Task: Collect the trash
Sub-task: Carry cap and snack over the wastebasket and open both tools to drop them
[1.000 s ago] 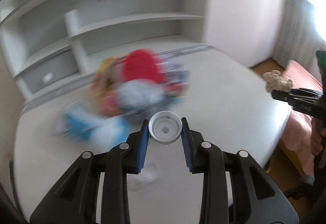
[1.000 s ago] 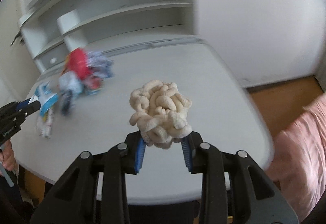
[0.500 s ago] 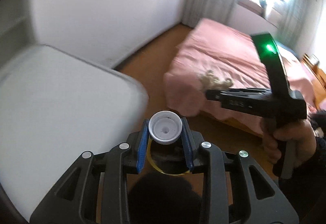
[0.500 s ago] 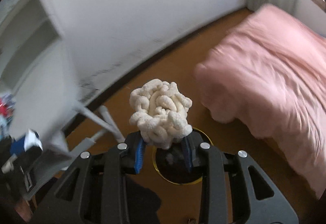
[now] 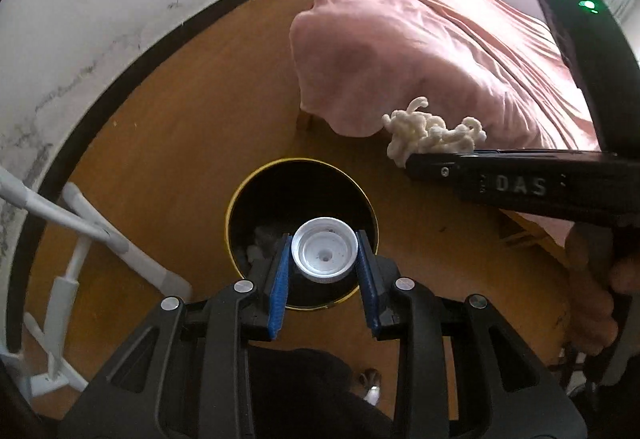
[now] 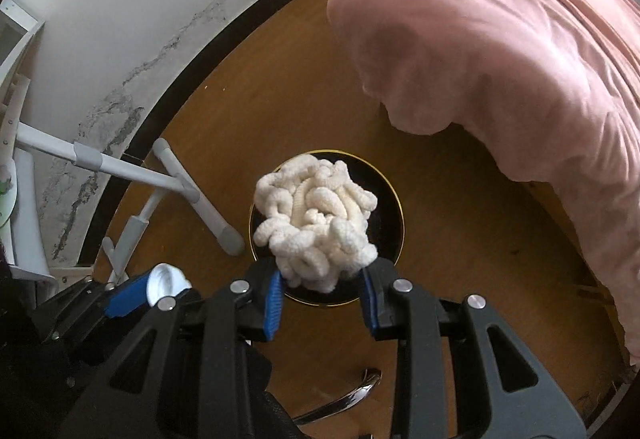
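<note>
My left gripper (image 5: 324, 259) is shut on a white plastic bottle cap (image 5: 324, 250) and holds it above the open mouth of a black bin with a gold rim (image 5: 256, 195) on the wooden floor. White scraps lie inside the bin. My right gripper (image 6: 320, 275) is shut on a cream clump of puffed snack curls (image 6: 316, 219), also above the bin (image 6: 394, 211). The right gripper shows in the left wrist view (image 5: 404, 159) to the bin's right, with the clump (image 5: 432, 137). The left gripper (image 6: 136, 293) with the cap (image 6: 166, 281) shows at lower left of the right wrist view.
A pink-covered bed (image 5: 440, 51) stands right of the bin. White table legs (image 5: 92, 235) stand to its left, against a white wall with a dark skirting (image 5: 120, 79). A chrome chair base (image 6: 344, 399) is near my feet.
Both grippers swung away from the table and its trash pile, down toward the floor. They now hover over the bin, each still holding its item.
</note>
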